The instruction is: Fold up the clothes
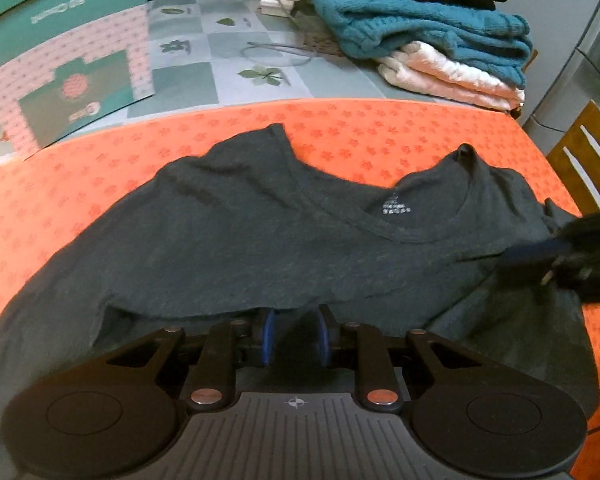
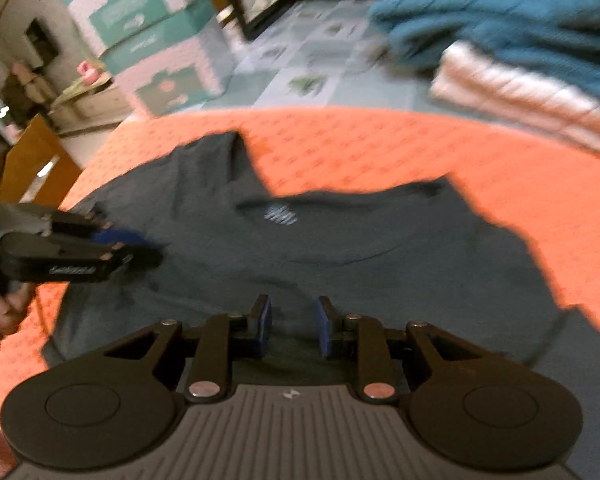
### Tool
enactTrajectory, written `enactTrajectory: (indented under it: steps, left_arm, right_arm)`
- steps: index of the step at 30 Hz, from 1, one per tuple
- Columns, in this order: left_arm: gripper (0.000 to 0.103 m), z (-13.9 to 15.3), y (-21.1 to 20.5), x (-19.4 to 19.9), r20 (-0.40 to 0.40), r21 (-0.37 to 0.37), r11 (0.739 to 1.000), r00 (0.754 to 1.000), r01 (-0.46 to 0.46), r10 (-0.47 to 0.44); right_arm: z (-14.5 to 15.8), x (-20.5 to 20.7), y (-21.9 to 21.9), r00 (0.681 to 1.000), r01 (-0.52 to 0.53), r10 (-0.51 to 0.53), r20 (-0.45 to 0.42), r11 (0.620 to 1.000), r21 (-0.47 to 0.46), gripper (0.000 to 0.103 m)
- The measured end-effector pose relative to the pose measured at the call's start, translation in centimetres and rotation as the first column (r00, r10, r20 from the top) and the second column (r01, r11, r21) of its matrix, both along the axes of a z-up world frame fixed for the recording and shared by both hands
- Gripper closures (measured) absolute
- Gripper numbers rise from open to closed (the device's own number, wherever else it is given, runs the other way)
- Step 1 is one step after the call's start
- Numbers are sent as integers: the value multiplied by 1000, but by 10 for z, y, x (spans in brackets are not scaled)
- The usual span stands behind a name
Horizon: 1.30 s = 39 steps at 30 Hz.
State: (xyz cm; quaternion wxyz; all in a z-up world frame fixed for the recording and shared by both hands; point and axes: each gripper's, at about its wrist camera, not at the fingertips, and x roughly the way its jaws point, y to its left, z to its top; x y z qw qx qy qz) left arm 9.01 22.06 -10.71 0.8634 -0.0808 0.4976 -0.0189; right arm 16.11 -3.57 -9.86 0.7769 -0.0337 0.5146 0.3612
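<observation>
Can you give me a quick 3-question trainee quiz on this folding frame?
1. True or false: the left gripper has its jaws apart.
2. What lies directly on the folded white garment? A) teal knit sweater B) charger C) box
3. Fill in: the dark grey T-shirt lies on an ____ floral cloth.

Key: 1 true; 2 A, the teal knit sweater; 3 orange.

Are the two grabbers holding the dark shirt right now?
No. The left gripper and right gripper are both open above the dark grey cotton T-shirt, with a clear gap between their fingers.
</observation>
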Motion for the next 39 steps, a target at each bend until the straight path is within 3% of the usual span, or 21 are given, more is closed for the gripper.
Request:
enactTrajectory:
  steps: [2,6,10,14,18,26,30,39]
  left_arm:
    - [79,0,1,5,8,-2,1000,1000,-5,5]
    - [79,-1,7,16,36,-9,1000,999,-29,29]
    - [79,0,18,29,95,-7,995,990,-103,103]
    - [79,11,36,34,152,-27,977,965,-211,212]
    - [78,27,45,24,171,-36,975,960,-220,222]
    - [74,41,42,-23,142,9,976,967,-216,212]
    - [73,41,39,-49,122,3,970,963,-241,239]
    - [69,27,28,-78,56,-92,954,955,-284,290]
  right_arm:
    - [-9,2,9,999,-28,28,-27,1000,-6,75]
    - [-14,6,14,999,-32,32,6,999,-27,75]
    - [-8,18,8,990,44,-33,137,996,-79,75]
    - [2,27,-6,969,129,-106,224,987,-91,75]
    - [10,26,-19,970,128,-107,219,988,-86,75]
    - [15,-15,-22,981,71,-45,189,989,-131,74]
    - [11,-27,-28,983,121,-102,153,985,-124,74]
    - [6,-38,-41,969,240,-235,71,969,-65,74]
